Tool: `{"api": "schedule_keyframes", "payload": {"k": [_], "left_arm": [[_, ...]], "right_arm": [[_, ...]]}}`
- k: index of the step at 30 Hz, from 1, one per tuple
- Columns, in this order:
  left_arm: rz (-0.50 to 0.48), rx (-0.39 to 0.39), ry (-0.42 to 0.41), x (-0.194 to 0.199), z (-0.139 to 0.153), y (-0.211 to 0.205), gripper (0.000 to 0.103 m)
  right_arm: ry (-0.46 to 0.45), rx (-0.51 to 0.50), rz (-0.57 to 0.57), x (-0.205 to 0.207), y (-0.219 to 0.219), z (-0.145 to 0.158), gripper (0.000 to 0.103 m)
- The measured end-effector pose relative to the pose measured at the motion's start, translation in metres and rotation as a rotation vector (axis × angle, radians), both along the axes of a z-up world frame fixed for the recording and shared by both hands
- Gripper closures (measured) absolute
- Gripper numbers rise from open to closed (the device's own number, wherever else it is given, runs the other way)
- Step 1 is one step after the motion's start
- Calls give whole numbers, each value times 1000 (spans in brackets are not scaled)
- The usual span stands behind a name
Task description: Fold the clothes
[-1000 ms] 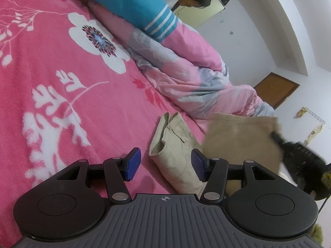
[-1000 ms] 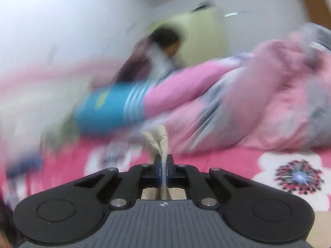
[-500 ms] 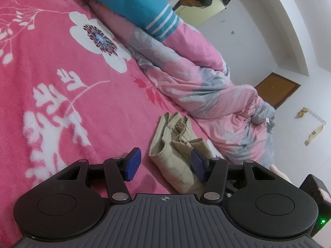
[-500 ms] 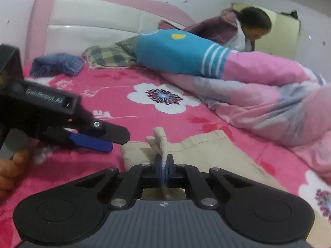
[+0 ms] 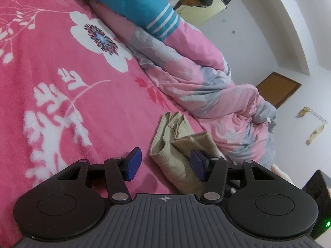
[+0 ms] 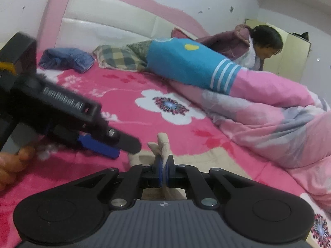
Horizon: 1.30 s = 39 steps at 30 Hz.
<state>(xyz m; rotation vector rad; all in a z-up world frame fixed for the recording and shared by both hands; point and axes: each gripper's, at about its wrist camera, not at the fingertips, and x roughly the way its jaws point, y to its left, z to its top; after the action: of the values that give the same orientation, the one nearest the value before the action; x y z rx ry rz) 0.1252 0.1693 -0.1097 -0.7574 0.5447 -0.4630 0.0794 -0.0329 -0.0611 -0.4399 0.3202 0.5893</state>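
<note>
So you'd just swung the right gripper point(image 6: 164, 172) across and down, and the flap of the beige trousers point(image 5: 175, 153) that was up in the air a second ago came down onto the rest of the garment. That reads to me like one fold laid over, with the hem end now stacked near the waistband.

Your right jaws were pressed together on a bunched tab of that cloth, poking up between the pads. Your left gripper point(image 5: 164, 163) hadn't budged, jaws spread about halfway, straddling the folded edge without pinching it.

The trousers lay on the pink fleecy bedspread point(image 5: 62, 82), just beside the rumpled quilt point(image 5: 206, 86). The fabric looked like stiffish cotton twill with stitched seams, so it held a chunky, rounded fold rather than a crisp one.
</note>
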Motion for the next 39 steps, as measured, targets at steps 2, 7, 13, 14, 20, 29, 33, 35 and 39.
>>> {"api": "schedule_keyframes", "payload": {"k": [2, 7, 13, 14, 20, 29, 33, 35, 39], "left_arm": [[0, 0, 1, 0, 0, 0, 50], [1, -16, 1, -1, 2, 2, 50], [21, -17, -51, -5, 14, 0, 49], [25, -13, -66, -6, 17, -1, 48], [31, 137, -266, -20, 47, -29, 37], [-186, 302, -296, 0, 62, -117, 47], [-182, 414, -165, 21, 43, -134, 58], [-178, 429, -159, 23, 39, -133, 59], [-174, 464, -178, 21, 34, -135, 59]], "right_arm": [[-2, 7, -4, 4, 0, 0, 100], [19, -20, 15, 5, 4, -11, 99], [34, -13, 3, -6, -1, -5, 64], [29, -11, -7, -12, -7, -2, 63], [37, 83, -141, -45, -71, 27, 64], [81, 372, -629, -87, -240, 62, 65], [100, 523, -809, -111, -307, 59, 66], [119, 576, -845, -115, -330, 53, 66], [149, 619, -851, -111, -355, 37, 70]]}}
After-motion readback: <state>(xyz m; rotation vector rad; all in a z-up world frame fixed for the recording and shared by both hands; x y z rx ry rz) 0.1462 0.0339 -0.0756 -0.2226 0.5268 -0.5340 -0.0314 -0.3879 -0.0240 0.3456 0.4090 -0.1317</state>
